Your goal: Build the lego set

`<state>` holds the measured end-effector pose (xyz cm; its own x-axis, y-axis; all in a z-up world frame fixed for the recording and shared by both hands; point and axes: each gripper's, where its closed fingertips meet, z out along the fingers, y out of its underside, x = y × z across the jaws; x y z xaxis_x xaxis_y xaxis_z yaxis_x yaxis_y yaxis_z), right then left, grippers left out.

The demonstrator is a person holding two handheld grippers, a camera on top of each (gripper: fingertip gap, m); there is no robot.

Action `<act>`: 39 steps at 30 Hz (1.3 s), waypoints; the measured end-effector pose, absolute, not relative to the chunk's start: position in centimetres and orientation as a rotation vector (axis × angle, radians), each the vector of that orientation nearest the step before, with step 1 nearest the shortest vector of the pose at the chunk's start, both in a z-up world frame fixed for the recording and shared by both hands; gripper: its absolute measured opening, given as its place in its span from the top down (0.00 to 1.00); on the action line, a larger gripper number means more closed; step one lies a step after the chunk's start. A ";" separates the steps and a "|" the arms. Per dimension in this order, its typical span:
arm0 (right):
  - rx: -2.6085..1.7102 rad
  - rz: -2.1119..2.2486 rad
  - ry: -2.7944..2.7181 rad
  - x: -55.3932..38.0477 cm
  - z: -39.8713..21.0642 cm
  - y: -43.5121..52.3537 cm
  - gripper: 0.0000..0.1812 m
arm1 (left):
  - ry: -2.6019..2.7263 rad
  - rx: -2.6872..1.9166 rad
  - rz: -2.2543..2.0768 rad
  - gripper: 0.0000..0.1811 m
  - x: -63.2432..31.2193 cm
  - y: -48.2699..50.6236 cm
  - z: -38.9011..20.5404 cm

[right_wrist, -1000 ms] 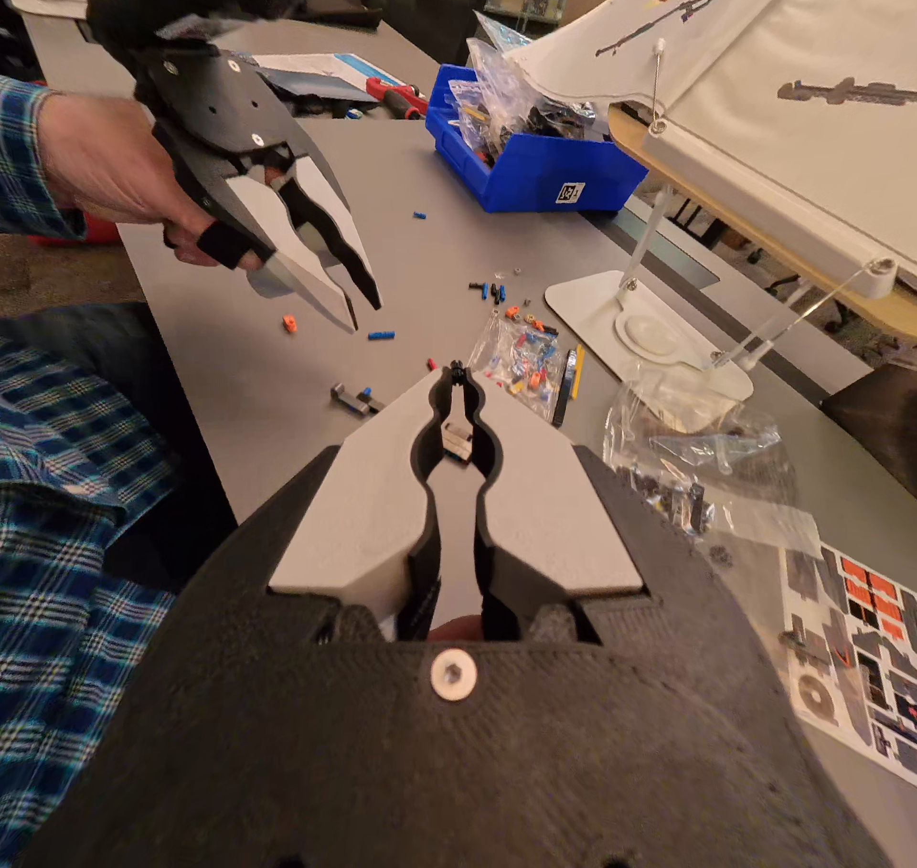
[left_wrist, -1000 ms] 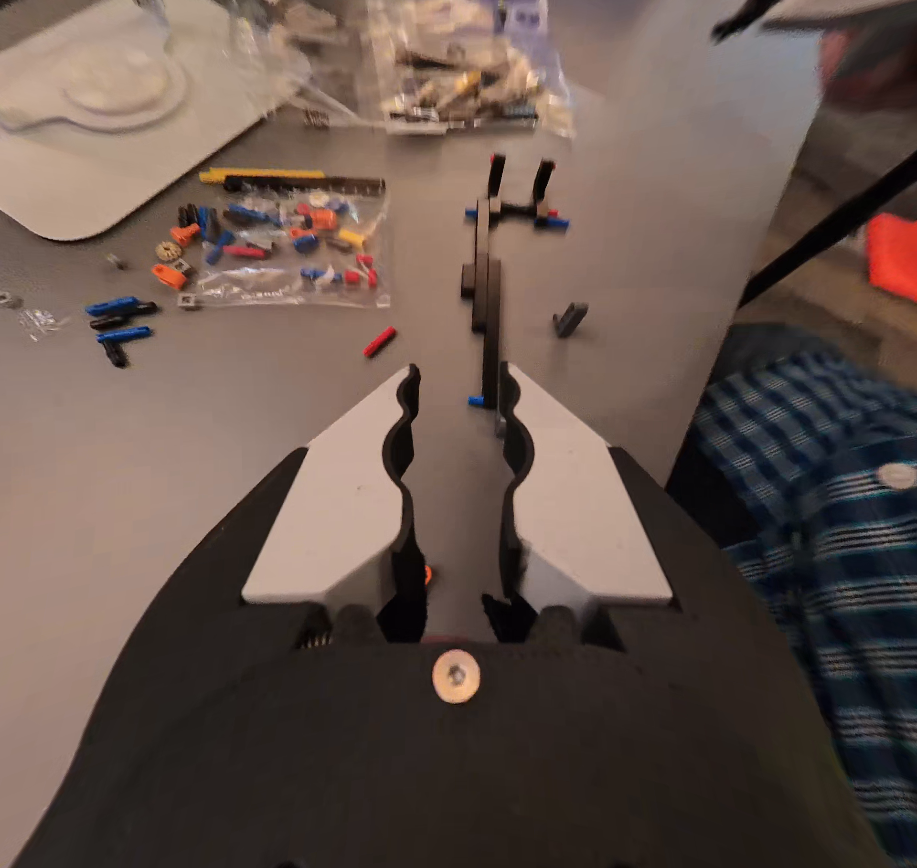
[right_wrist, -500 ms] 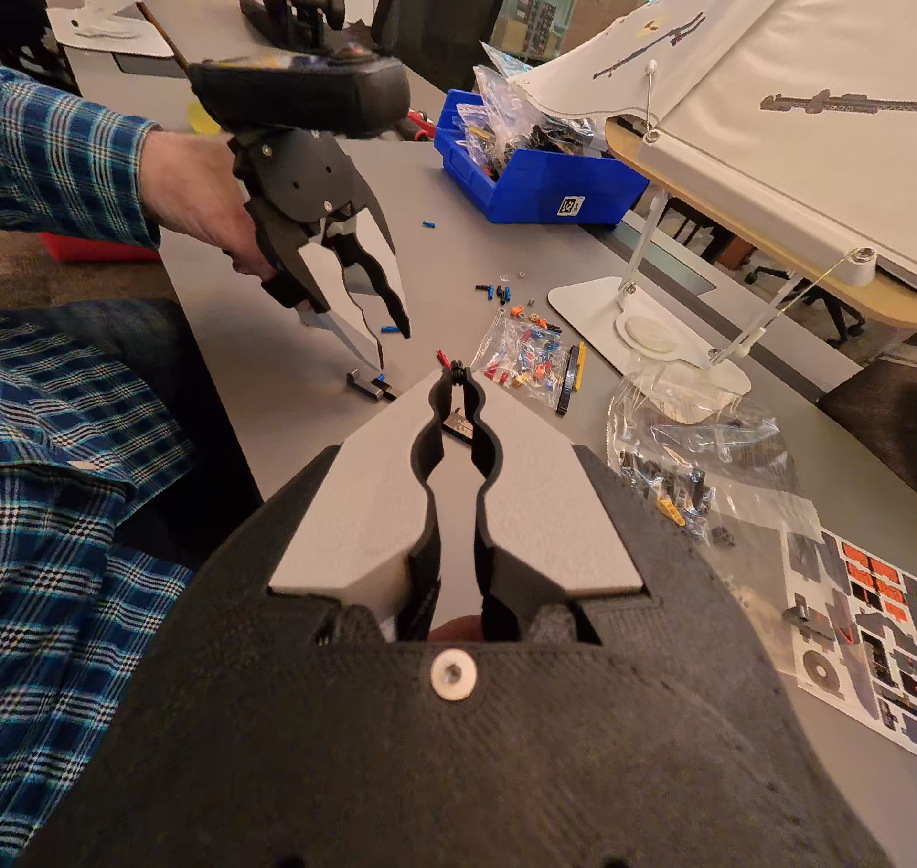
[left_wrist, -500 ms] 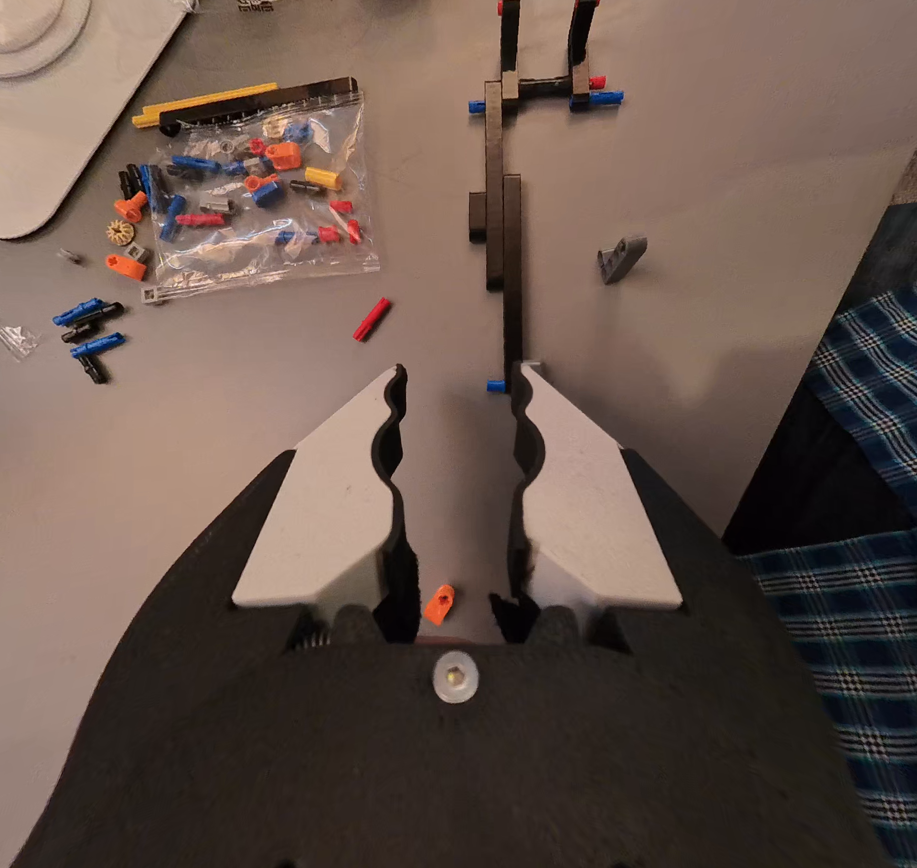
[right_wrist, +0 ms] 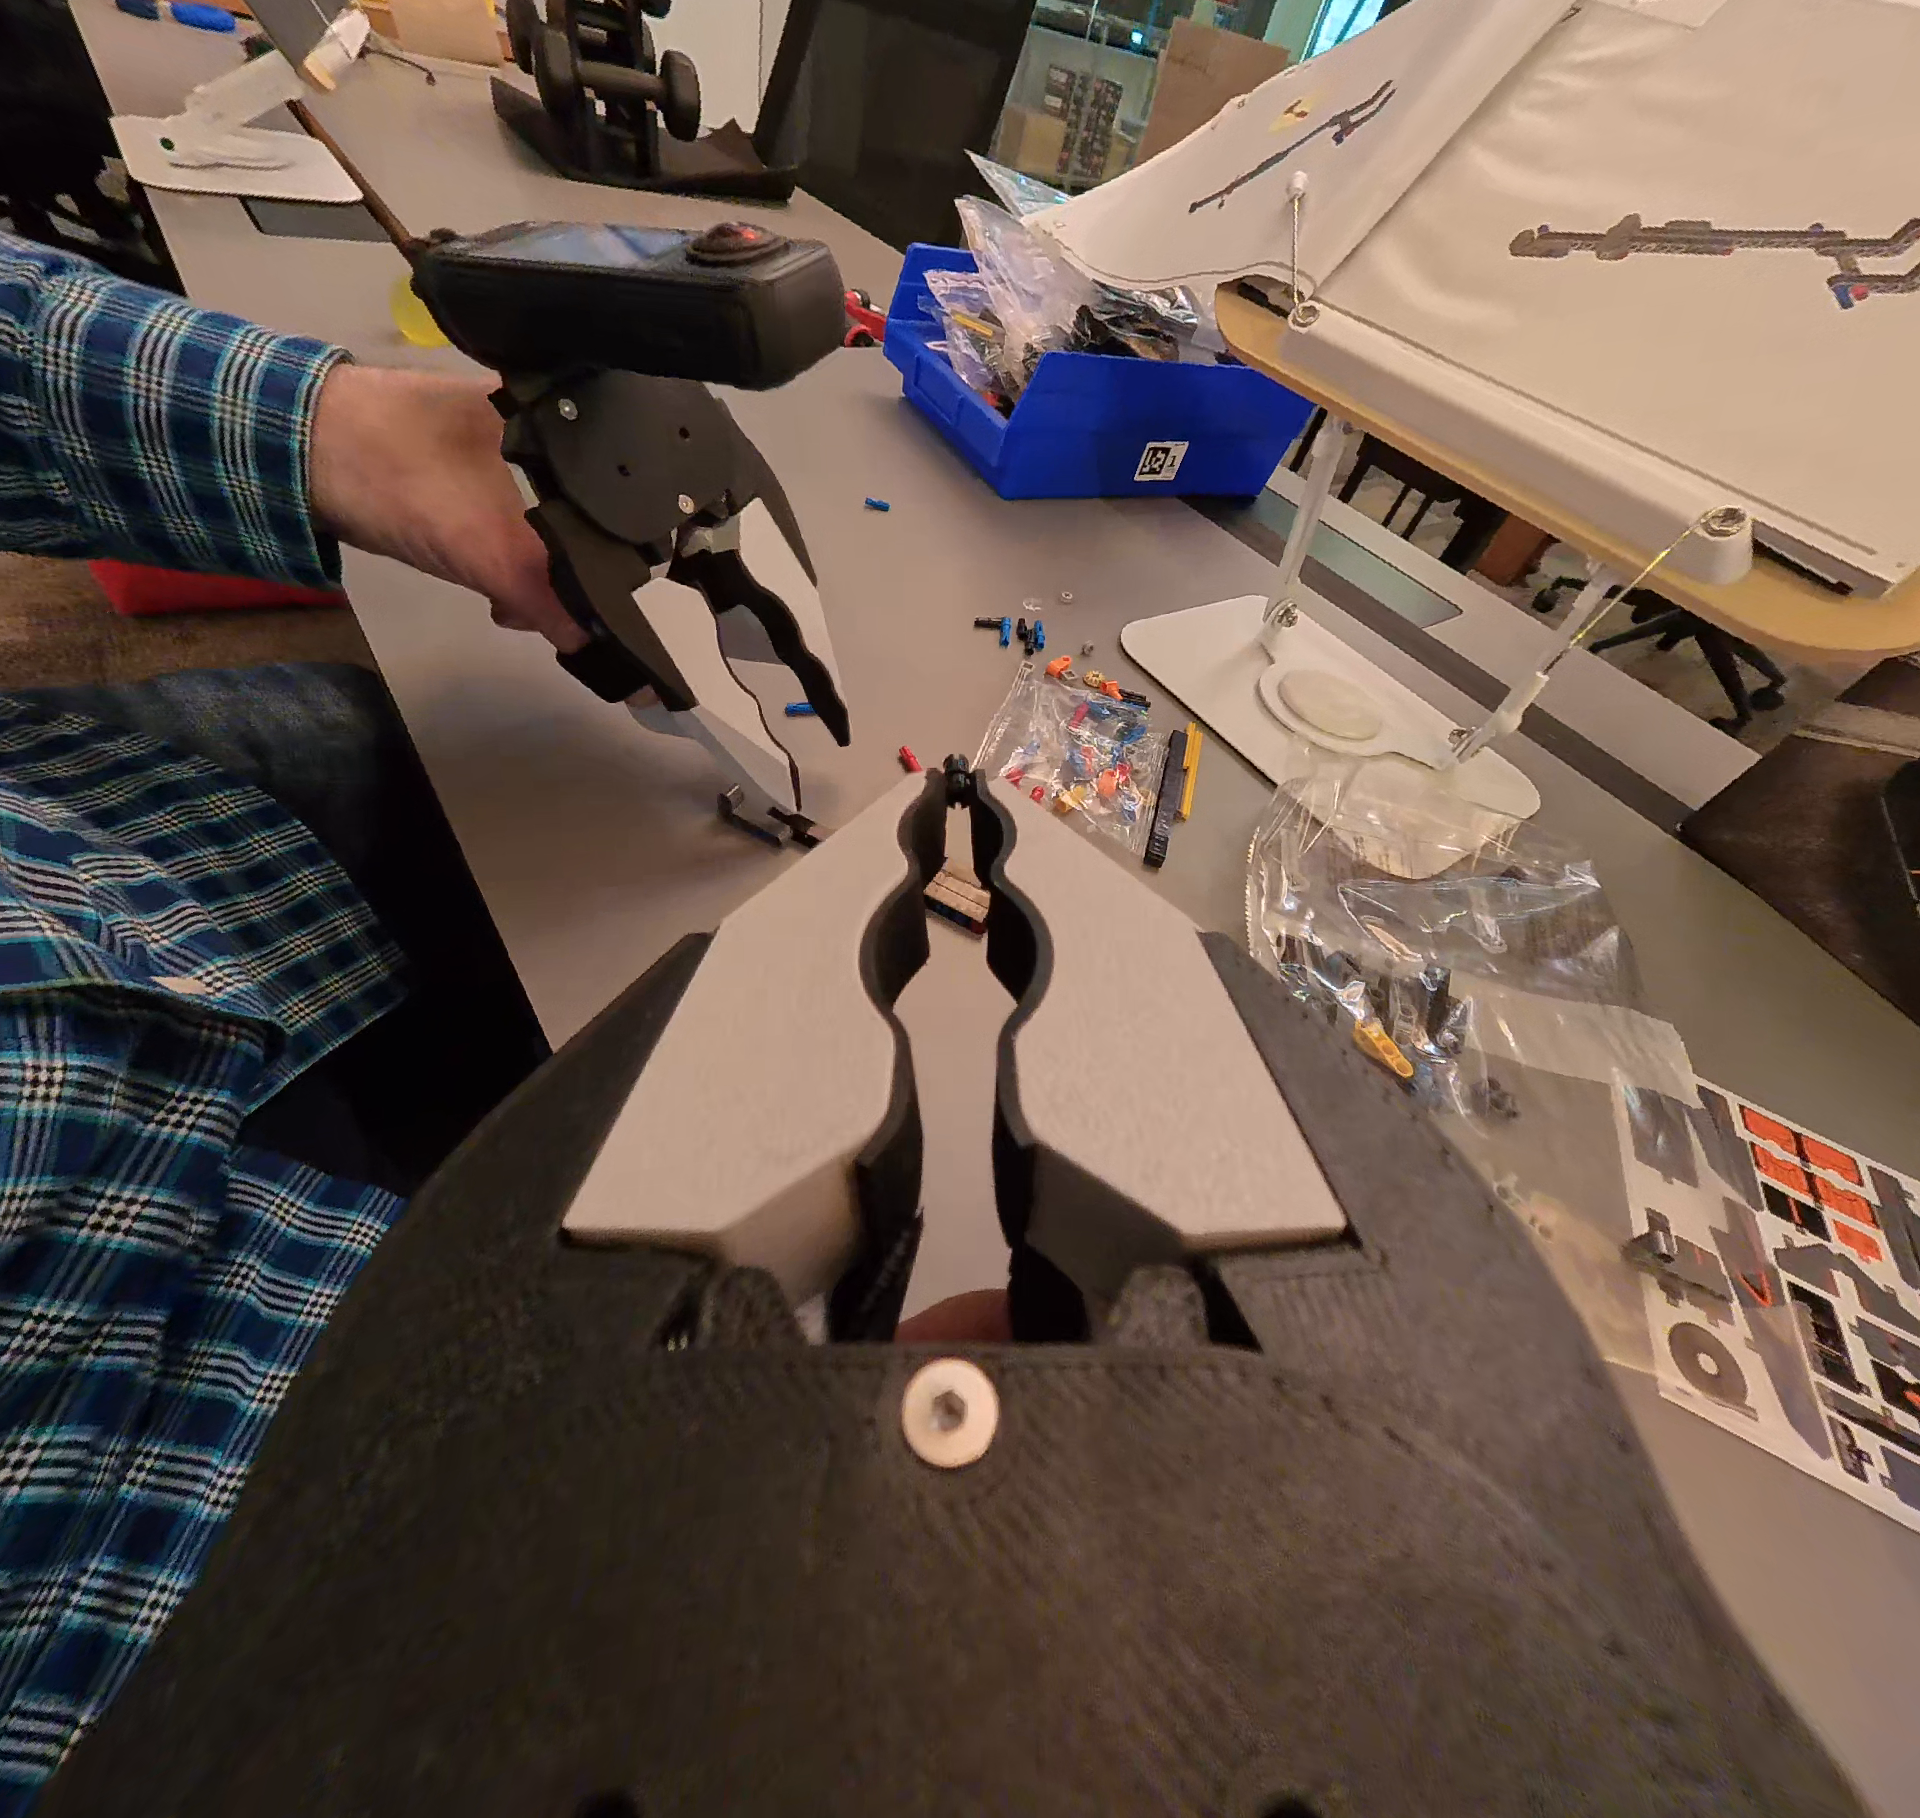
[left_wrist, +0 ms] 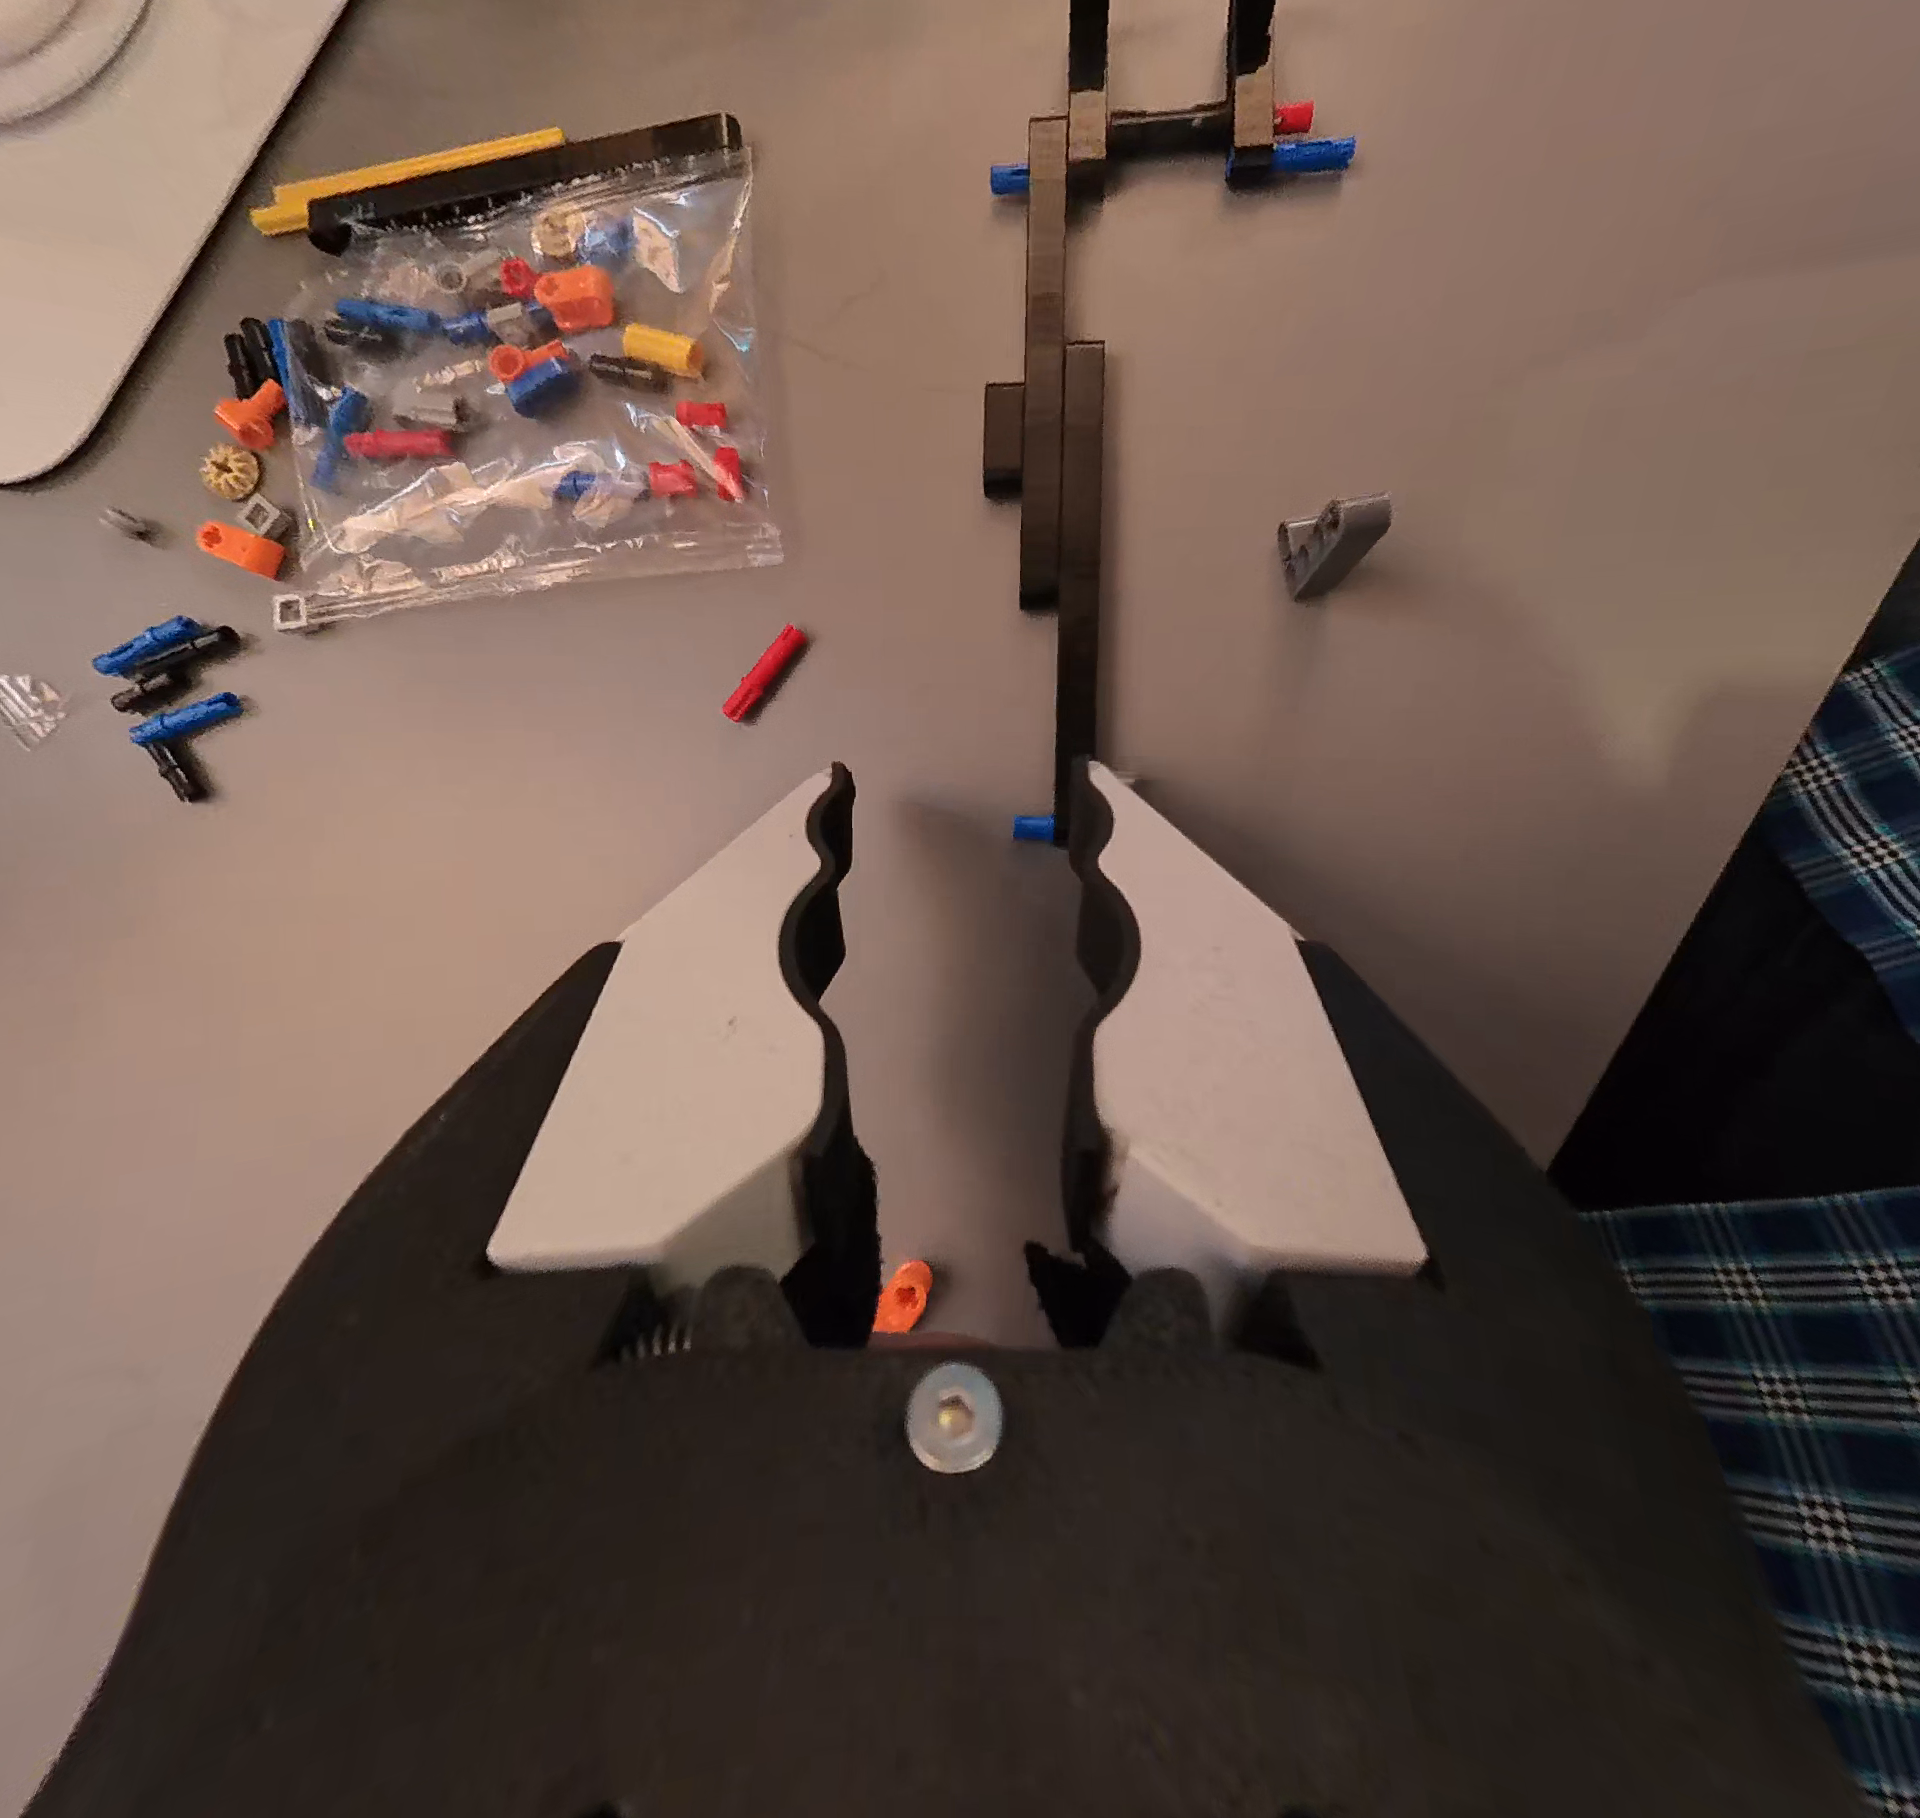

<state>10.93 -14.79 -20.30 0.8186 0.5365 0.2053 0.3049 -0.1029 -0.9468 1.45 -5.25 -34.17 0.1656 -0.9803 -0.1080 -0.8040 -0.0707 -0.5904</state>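
Observation:
A long black beam assembly (left_wrist: 1075, 521) with blue and red pins lies flat on the grey table (left_wrist: 1455, 314). My left gripper (left_wrist: 963, 781) is open and empty just above the table. Its right finger (left_wrist: 1195, 989) covers the assembly's near end, beside a blue pin (left_wrist: 1034, 826). A small orange piece (left_wrist: 902, 1295) lies on the table between the finger bases. My right gripper (right_wrist: 957, 776) is shut on a small black pin (right_wrist: 957, 766), held above the table. The right wrist view shows the left gripper (right_wrist: 814, 766) tipped down over the assembly (right_wrist: 769, 818).
A clear bag of small parts (left_wrist: 530, 397), loose pins (left_wrist: 166, 688), a red pin (left_wrist: 764, 672) and a grey piece (left_wrist: 1333, 542) lie around. A blue bin (right_wrist: 1101, 418), booklet stand (right_wrist: 1247, 667), more bags (right_wrist: 1434, 937) and a sticker sheet (right_wrist: 1787, 1280) sit beyond. The table edge (left_wrist: 1766, 760) is close on the right. There is about 20 centimeters between the tips of the two grippers.
My left gripper has come down and tipped over the near end of the black assembly, staying open. My right gripper has stayed shut on the pin and hardly moved.

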 end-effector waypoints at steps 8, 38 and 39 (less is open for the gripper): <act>-1.692 0.230 -0.646 11.2 -20.1 -14.8 0.99 | 1.691 -1.921 -0.409 0.78 1.8 -5.0 -34.1; -1.706 0.250 -0.649 11.2 -20.8 -14.6 0.99 | 1.728 -1.902 -0.380 0.74 3.8 -5.4 -34.2; -1.709 0.252 -0.653 11.2 -20.9 -14.5 0.99 | 1.720 -1.905 -0.404 0.73 3.5 -5.6 -33.9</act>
<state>11.16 -14.51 -20.92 0.8171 0.5478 0.1795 0.2852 -0.1135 -0.9517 3.47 -5.56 -33.86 0.1418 -0.9813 -0.1305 -0.8207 -0.0428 -0.5698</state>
